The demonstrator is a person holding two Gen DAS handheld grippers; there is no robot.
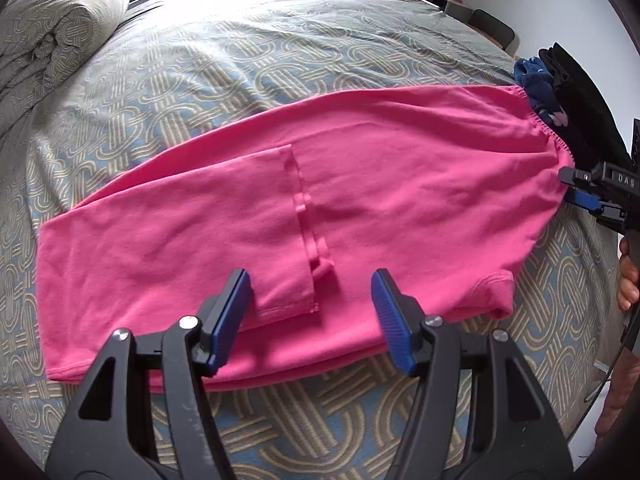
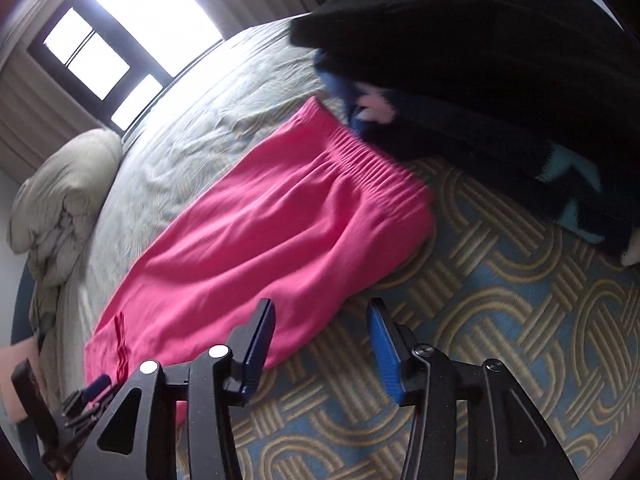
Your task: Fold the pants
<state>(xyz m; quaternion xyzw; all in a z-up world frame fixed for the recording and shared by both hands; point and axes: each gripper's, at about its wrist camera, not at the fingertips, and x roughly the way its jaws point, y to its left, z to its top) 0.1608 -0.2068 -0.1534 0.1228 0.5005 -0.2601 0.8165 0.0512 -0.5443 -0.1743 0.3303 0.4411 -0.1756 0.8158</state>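
Observation:
Pink pants (image 1: 304,200) lie flat on the bed, leg ends folded over onto the middle, elastic waistband at the right. My left gripper (image 1: 312,312) is open and empty, just above the pants' near edge by the folded cuff. In the right wrist view the pants (image 2: 260,240) stretch away to the left, waistband (image 2: 360,160) at the far end. My right gripper (image 2: 320,344) is open and empty, above the bed cover beside the pants' near edge. It also shows in the left wrist view (image 1: 576,190) by the waistband. The left gripper (image 2: 88,392) shows at lower left.
The bed cover (image 1: 240,60) has a blue and tan loop pattern. A rolled duvet (image 1: 52,32) lies at the far left. A pile of black and blue clothes (image 2: 480,80) sits by the waistband, touching it. A window (image 2: 100,52) is behind the bed.

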